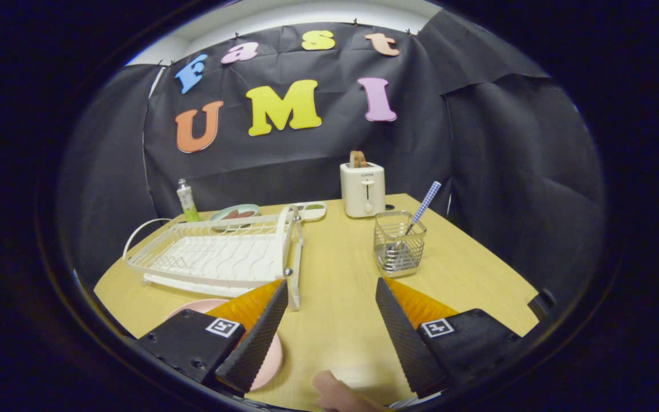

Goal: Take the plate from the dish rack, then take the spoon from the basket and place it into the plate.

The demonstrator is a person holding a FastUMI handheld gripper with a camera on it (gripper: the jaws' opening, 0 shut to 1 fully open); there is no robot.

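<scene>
My gripper [332, 289] is open above the wooden table [335, 309], with nothing between its fingers. A pink plate [269, 360] lies flat on the table under the left finger [258, 337], mostly hidden by it. The white dish rack [215, 254] stands beyond the left finger and holds nothing that I can see. Beyond the right finger [401, 326] stands a wire basket [399, 243]. A spoon with a blue checked handle [425, 203] leans in the basket, its bowl down inside.
A white toaster [362, 189] with a slice of bread stands at the back of the table. A green dish [235, 213], a small tray [309, 210] and a bottle [186, 200] sit behind the rack. A fingertip [338, 395] shows between the gripper's fingers.
</scene>
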